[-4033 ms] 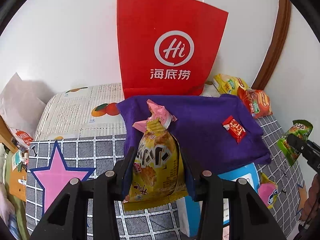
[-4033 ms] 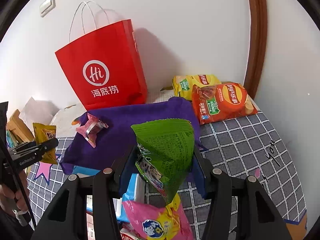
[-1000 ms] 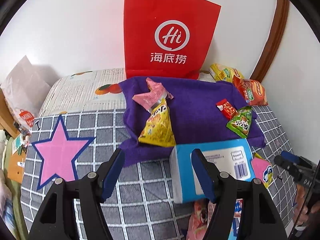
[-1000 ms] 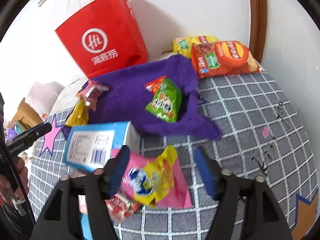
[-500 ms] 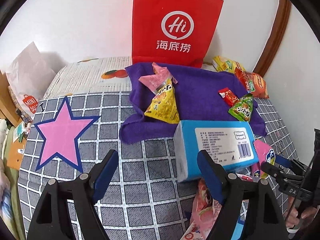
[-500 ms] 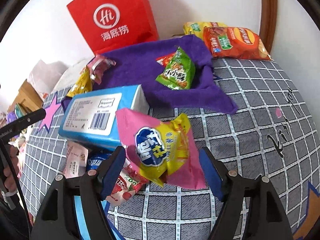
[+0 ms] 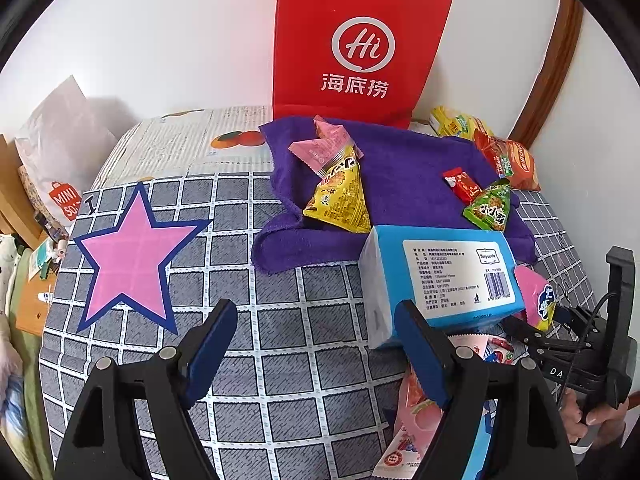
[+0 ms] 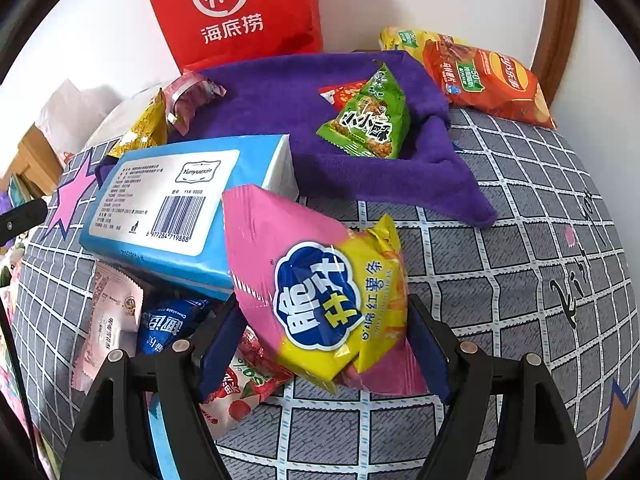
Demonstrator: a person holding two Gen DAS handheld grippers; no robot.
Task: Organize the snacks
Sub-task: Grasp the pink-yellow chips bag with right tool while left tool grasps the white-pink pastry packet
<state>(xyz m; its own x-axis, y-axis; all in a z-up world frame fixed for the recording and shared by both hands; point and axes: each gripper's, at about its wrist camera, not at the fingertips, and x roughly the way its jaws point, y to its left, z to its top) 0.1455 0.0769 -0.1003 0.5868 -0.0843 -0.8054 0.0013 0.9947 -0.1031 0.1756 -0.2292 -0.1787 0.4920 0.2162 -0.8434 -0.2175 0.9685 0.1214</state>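
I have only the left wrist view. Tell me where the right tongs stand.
Observer: The right tongs straddle the pink-and-yellow chip bag. Their jaws have just been opening and do not visibly squeeze it.
Operator: Report what lies under the blue tissue pack.
Observer: A dark blue wrapper pokes out from beneath it, beside a pale pink packet.

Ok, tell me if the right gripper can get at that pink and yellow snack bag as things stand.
Probably yes. The right gripper has just been opening, and the pink and yellow snack bag already sits between its fingers, lying on top of the pile with nothing over it. Its upper edge leans on the blue tissue pack.
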